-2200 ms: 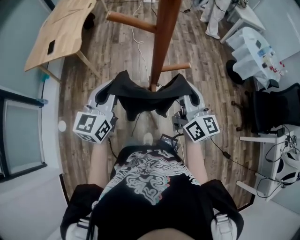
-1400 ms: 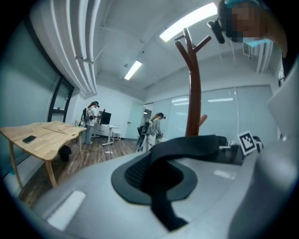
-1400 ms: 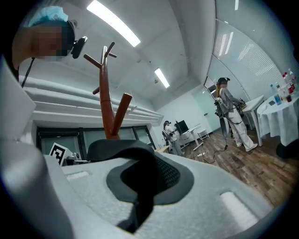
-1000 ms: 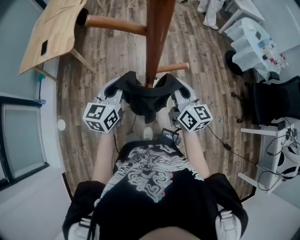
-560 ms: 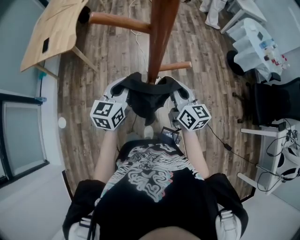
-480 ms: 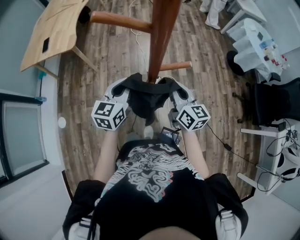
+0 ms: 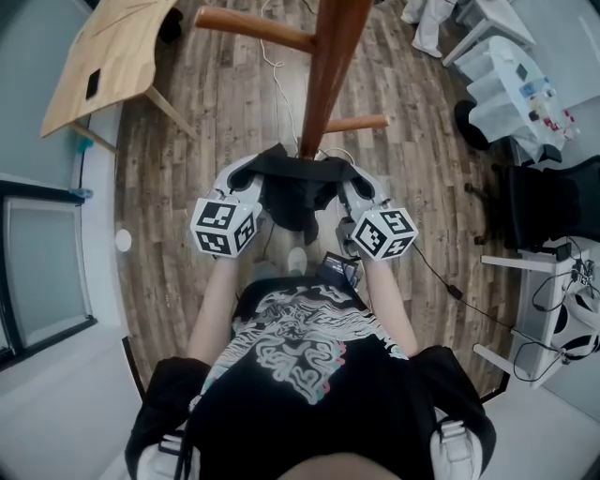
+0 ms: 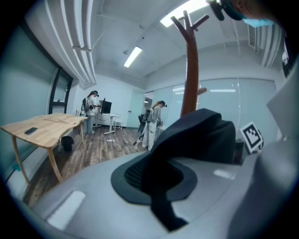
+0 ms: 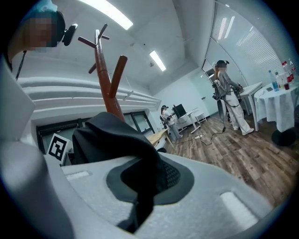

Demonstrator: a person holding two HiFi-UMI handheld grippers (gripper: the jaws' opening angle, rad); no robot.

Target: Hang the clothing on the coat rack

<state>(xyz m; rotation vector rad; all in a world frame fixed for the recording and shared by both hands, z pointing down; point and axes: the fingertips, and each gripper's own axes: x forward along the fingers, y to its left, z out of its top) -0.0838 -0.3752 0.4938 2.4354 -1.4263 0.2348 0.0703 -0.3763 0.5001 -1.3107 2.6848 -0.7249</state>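
1. Left gripper (image 7: 251, 180): closed on 1 edge of the black garment (image 7: 298, 195); fabric is pinched between the pads, with a tail hanging below the jaws.
2. Right gripper (image 7: 347, 183): closed on the opposite edge of the same garment; fabric is likewise pinched between the pads.
3. Garment: held slack between the 2 grippers, just in front of the coat rack (image 7: 330, 66) post and clear of the floor; not yet on any peg.
4. Pegs: a short peg (image 7: 354, 123) is seen just beyond the garment, to the right; a longer peg (image 7: 255, 28) lies further off, to the left; the short peg is judged the nearer target.
5. Method advised: both grippers to be raised together, so that the span of cloth is lifted above the peg tip, carried over it, then lowered; the span to be spread, not bunched.
6. Risk: cloth may be snagged on the post, or may slide off the peg if let go early; release is best made 1 gripper at a time.
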